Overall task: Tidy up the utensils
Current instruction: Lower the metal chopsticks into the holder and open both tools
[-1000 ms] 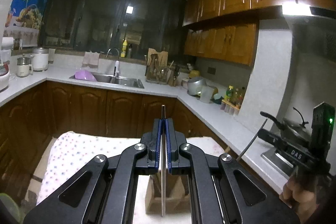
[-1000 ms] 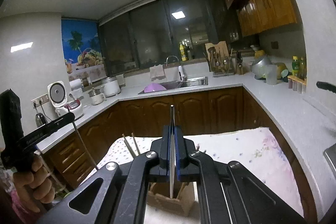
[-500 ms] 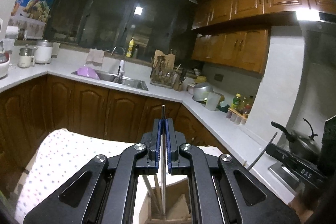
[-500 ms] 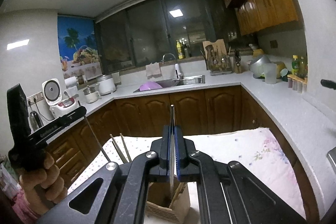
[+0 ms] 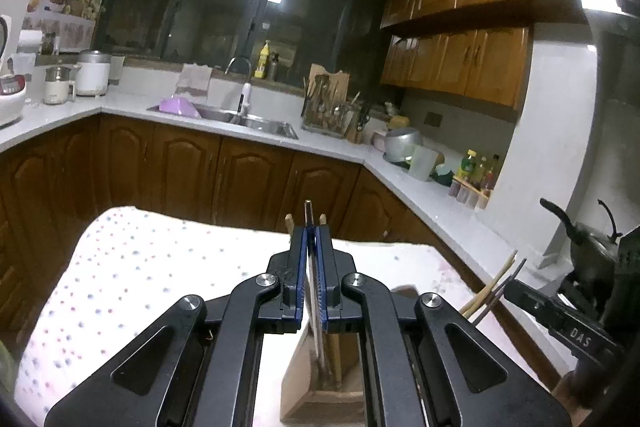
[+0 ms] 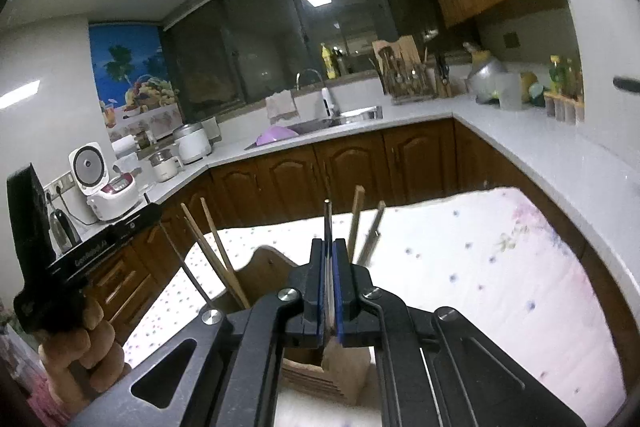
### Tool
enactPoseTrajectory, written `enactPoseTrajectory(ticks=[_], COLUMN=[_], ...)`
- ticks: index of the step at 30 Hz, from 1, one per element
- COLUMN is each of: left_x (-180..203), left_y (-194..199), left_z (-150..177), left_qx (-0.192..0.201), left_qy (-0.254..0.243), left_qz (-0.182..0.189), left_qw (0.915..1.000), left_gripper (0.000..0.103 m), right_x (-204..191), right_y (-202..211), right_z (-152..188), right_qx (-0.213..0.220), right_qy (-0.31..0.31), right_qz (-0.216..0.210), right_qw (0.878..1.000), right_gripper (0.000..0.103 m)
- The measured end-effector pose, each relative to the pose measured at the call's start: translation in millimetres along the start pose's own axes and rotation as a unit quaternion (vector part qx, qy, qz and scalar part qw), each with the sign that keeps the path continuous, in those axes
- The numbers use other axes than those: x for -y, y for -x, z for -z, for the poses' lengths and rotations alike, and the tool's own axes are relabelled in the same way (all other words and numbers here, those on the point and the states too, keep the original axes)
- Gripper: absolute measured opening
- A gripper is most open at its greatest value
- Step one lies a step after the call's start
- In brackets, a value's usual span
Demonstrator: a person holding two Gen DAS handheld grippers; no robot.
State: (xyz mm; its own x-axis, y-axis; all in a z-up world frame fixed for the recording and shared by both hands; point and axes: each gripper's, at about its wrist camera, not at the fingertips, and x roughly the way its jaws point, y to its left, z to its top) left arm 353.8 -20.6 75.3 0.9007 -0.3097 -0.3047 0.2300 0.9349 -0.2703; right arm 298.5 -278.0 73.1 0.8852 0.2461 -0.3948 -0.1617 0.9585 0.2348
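Where the spotted cloth (image 5: pixel 132 267) covers the table, its left half lies bare as far as the left edge, with open room there. Left gripper (image 5: pixel 311 247): jaws clenched on a metal chopstick (image 5: pixel 308 215), long axis upright, top end pointing away along the fingers, lower end reaching into the wooden holder (image 5: pixel 304 379). The holder stands on the cloth right of the middle, directly below both tools; wooden chopsticks (image 6: pixel 212 247) lean out of it to the left, others (image 6: pixel 354 219) stand near upright just behind the right tool. Right gripper (image 6: pixel 328 251): jaws clenched on a second metal chopstick (image 6: pixel 328 223), upright, tip pointing away, lower part hidden behind the jaws. Right of the holder the cloth (image 6: pixel 500 267) is bare up to the right edge, which runs just beside the white counter (image 6: pixel 540 147).
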Motion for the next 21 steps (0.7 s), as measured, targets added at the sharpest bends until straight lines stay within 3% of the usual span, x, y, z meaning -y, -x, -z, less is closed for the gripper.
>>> enactPoseTrajectory(ticks=[8, 21], left_x=[-5, -6], left_y=[-11, -16], left_z=[16, 16], left_qx=[-0.029, -0.043], left_qy=[0.006, 0.004], left_qz=[0.003, -0.001], left_qw=[0.9995, 0.9991], left_gripper=[0.005, 0.006], right_x=[12, 8], right_y=[-4, -6], right_z=[10, 9], right_qx=[-0.01, -0.017], right_qy=[-0.017, -0.018], right_qz=[0.006, 0.01], right_qw=[1.0, 1.0], right_gripper=[0.003, 0.003])
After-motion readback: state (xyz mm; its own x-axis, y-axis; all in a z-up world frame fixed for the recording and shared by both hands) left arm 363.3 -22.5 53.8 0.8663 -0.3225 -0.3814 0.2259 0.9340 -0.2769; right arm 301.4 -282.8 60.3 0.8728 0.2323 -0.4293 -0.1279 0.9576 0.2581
